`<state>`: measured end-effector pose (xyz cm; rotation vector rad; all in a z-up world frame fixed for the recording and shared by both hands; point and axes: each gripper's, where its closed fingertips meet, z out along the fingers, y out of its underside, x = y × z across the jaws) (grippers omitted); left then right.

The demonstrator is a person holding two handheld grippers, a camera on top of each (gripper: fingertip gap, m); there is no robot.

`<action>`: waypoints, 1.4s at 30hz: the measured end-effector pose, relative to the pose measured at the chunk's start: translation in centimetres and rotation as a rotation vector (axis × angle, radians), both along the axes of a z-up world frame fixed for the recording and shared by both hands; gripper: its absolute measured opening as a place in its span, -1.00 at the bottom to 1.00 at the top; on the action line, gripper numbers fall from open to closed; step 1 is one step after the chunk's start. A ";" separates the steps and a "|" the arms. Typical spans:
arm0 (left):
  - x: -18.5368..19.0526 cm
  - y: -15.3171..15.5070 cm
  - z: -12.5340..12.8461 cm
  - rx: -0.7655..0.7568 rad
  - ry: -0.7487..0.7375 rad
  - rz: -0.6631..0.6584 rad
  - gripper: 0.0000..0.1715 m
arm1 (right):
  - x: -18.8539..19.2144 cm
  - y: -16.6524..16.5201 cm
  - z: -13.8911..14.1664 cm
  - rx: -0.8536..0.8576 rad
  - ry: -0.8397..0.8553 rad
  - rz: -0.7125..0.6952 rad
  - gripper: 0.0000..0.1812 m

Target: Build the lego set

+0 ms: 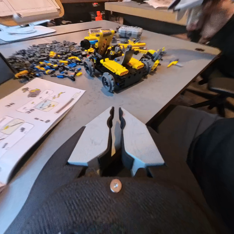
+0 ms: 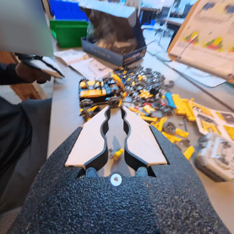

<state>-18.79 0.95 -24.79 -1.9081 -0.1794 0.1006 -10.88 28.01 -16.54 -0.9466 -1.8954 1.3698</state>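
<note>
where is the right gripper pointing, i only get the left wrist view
Observer: The right gripper hovers over the table, pointing at the yellow and black vehicle.
Operator: open or shut
Observer: Open, gripping nothing; a small yellow and grey piece lies on the table, seen between its fingers.
Operator: anything behind the loose parts
Observer: A dark open box, with a green bin beyond it.
</note>
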 end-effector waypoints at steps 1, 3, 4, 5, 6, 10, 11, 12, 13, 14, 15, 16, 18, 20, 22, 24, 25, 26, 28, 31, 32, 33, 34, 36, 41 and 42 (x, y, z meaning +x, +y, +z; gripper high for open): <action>-0.6 -0.1 -0.1 -0.019 0.050 0.027 -0.97 | -1.1 0.6 0.7 -0.005 0.042 -0.010 -0.85; -1.3 -0.2 -0.2 -0.036 0.109 0.064 -0.99 | -3.5 1.6 1.6 -0.014 0.088 -0.012 -0.86; -1.4 0.0 -0.2 -0.033 0.106 0.065 -0.98 | -4.8 2.0 1.8 -0.022 0.099 -0.003 -0.85; -1.2 0.2 -0.3 -0.027 0.090 0.059 -0.97 | -6.0 2.1 2.1 -0.034 0.112 0.010 -0.86; -1.1 0.3 -0.2 -0.016 0.080 0.059 -0.96 | -7.0 2.2 2.4 -0.047 0.126 0.021 -0.87; -0.9 0.5 0.0 0.014 0.087 0.058 -0.94 | -9.5 2.0 1.6 -0.063 0.136 0.054 -0.88; -1.0 0.5 0.0 0.022 0.085 0.063 -0.94 | -9.6 2.0 0.9 -0.051 0.107 0.053 -0.87; -1.0 0.5 0.1 0.028 0.082 0.067 -0.94 | -9.5 1.9 0.3 -0.025 0.088 0.055 -0.87; -1.0 0.5 0.1 0.033 0.081 0.065 -0.94 | -9.3 1.8 -0.1 0.002 0.093 0.061 -0.87; -1.0 0.5 0.2 0.041 0.079 0.058 -0.93 | -9.1 1.9 -0.6 0.027 0.093 0.061 -0.88; -1.0 0.5 0.2 0.050 0.073 0.054 -0.92 | -9.1 2.2 -1.1 0.042 0.080 0.049 -0.88; -1.1 0.5 0.3 0.056 0.061 0.056 -0.91 | -9.1 2.4 -1.5 0.045 0.063 0.038 -0.87; -1.3 0.5 0.4 0.066 0.039 0.049 -0.95 | -9.1 2.6 -1.0 0.021 0.077 0.028 -0.87; -1.5 0.3 0.4 0.068 0.037 0.057 -0.90 | -9.2 2.6 -0.4 -0.002 0.099 0.020 -0.87; -1.5 0.3 0.4 0.077 0.035 0.045 -0.90 | -9.5 3.1 -0.2 0.002 0.106 -0.015 -0.87; -1.5 0.2 0.5 0.085 0.022 0.040 -0.89 | -9.9 3.7 -0.5 0.010 0.103 -0.061 -0.89; -1.6 0.2 0.5 0.086 0.020 0.041 -0.87 | -10.1 4.0 -0.7 0.013 0.095 -0.078 -0.89; -1.7 0.1 0.5 0.083 0.022 0.043 -0.87 | -10.3 4.2 -0.9 0.015 0.089 -0.090 -0.89; -1.8 0.0 0.4 0.076 0.030 0.046 -0.85 | -10.6 4.3 -1.3 0.009 0.074 -0.101 -0.89; -1.9 0.0 0.4 0.074 0.031 0.048 -0.84 | -10.7 4.4 -1.5 -0.002 0.064 -0.100 -0.89; -1.9 0.0 0.5 0.075 0.030 0.047 -0.84 | -10.7 4.3 -1.6 -0.003 0.062 -0.098 -0.89; -1.9 0.0 0.5 0.076 0.028 0.046 -0.84 | -10.7 4.2 -1.5 -0.005 0.061 -0.091 -0.89; -1.9 0.0 0.5 0.077 0.028 0.045 -0.84 | -10.6 4.1 -1.6 -0.008 0.060 -0.084 -0.89; -2.0 0.0 0.5 0.080 0.026 0.045 -0.84 | -10.6 3.8 -1.8 -0.007 0.043 -0.068 -0.89; -2.0 0.1 0.5 0.084 0.025 0.045 -0.84 | -9.3 0.6 -5.0 0.101 -0.083 0.103 -0.90; -2.0 0.1 0.5 0.085 0.024 0.044 -0.84 | -8.6 -0.7 -5.3 0.108 -0.089 0.169 -0.90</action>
